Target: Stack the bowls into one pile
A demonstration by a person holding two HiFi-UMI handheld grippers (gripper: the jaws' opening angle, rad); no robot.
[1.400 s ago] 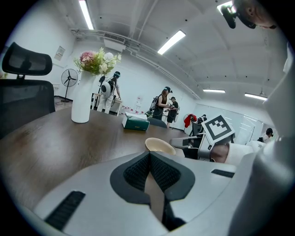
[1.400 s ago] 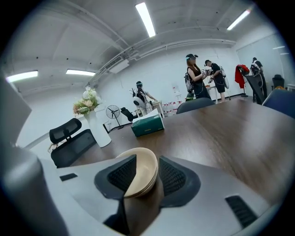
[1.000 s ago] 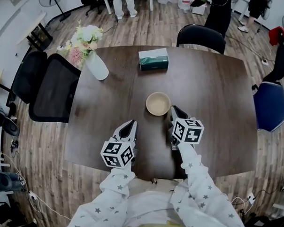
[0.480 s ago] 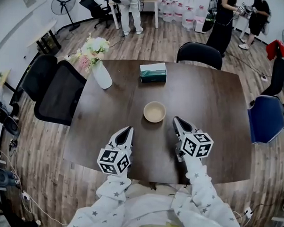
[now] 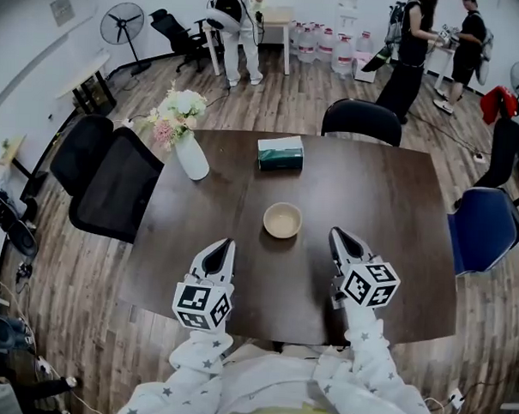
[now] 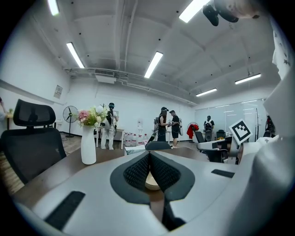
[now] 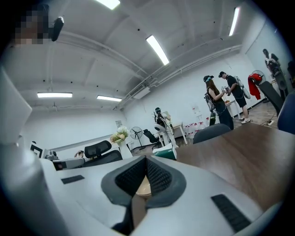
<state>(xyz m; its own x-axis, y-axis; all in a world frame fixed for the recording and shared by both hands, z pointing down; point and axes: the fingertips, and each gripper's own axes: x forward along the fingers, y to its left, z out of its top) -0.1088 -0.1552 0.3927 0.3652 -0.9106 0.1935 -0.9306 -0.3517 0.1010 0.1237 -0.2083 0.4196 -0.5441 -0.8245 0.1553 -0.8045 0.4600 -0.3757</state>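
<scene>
The bowls [image 5: 282,220] are sitting piled near the middle of the tabletop [image 5: 388,207], ahead of and between the two grippers, touching neither. The left gripper [image 5: 224,243] and right gripper [image 5: 336,235] are hovering toward the near edge, jaws pressed together, gripping nothing.

In the left gripper [image 6: 150,154] view the bowls [image 6: 151,183] sit mostly hidden behind its closed jaws, only a pale sliver showing; the right gripper [image 7: 145,159] hides them likewise. From the head view their number cannot be told. The box [image 6: 134,150] is half hidden. The sleeves [image 5: 364,369] are cut off below
</scene>
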